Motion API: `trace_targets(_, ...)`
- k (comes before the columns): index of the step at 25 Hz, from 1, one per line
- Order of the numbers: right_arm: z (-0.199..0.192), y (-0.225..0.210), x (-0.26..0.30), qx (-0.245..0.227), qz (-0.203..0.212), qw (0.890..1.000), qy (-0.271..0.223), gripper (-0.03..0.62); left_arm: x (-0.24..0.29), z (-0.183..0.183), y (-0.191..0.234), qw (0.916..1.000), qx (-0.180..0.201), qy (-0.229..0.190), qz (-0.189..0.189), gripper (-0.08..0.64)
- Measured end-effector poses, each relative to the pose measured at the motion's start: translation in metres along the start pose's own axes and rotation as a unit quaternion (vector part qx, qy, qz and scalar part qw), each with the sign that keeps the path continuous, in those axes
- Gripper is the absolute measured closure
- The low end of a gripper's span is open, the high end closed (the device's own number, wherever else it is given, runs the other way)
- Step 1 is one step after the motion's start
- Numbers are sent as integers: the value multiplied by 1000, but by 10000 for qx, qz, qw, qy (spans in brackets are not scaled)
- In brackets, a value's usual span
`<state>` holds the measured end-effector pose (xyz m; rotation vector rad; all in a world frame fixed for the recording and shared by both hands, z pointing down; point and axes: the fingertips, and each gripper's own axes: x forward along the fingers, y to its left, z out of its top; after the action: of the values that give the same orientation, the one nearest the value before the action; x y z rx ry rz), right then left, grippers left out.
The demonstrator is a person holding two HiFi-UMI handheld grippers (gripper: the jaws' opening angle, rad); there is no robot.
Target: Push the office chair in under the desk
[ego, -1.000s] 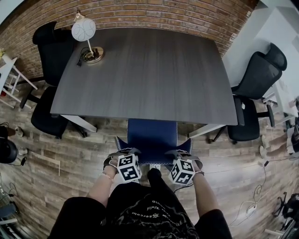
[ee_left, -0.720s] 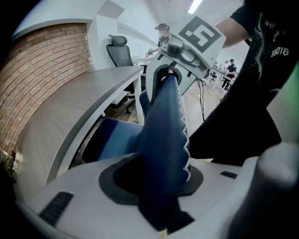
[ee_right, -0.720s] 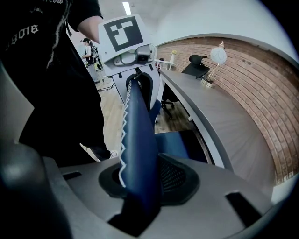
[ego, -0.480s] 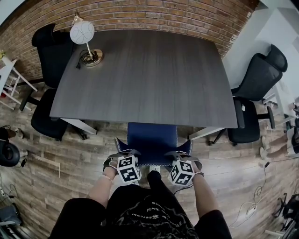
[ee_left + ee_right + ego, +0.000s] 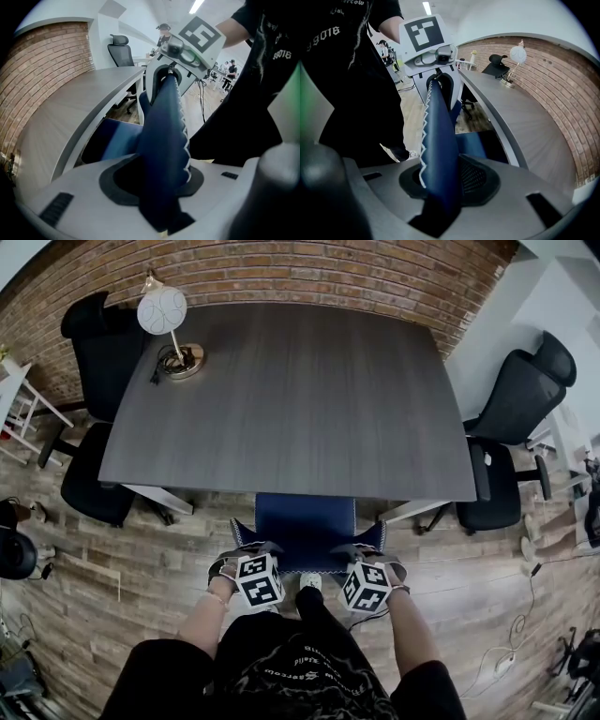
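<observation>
The blue office chair [image 5: 306, 526] stands at the near edge of the grey desk [image 5: 291, 399], its seat partly under the desktop. Both grippers hold the top edge of its backrest. My left gripper [image 5: 248, 549] is shut on the left end of the backrest [image 5: 161, 140], which fills the gap between its jaws. My right gripper [image 5: 361, 551] is shut on the right end of the backrest [image 5: 438, 140], whose white zigzag stitching shows. Each gripper view shows the other gripper farther along the edge.
A lamp [image 5: 164, 315] stands on the desk's far left corner. Black office chairs sit at the left [image 5: 98, 362] and at the right [image 5: 511, 409] of the desk. A brick wall [image 5: 281, 268] runs behind it. Cables [image 5: 511, 652] lie on the wooden floor at right.
</observation>
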<state>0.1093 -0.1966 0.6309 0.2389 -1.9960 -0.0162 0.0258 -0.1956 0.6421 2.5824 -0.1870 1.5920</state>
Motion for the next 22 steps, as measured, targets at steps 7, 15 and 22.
trace_targets(7,0,-8,0,-9,22,10000,-12,483,1,3,8,10000,-6,-16,4,413)
trace_targets(15,1,-19,2,-39,0,10000,-34,483,1,4,20,10000,-28,-9,40,413)
trace_targets(22,-1,-26,2,-67,-4,10000,-54,483,2,9,26,10000,-55,-28,69,411)
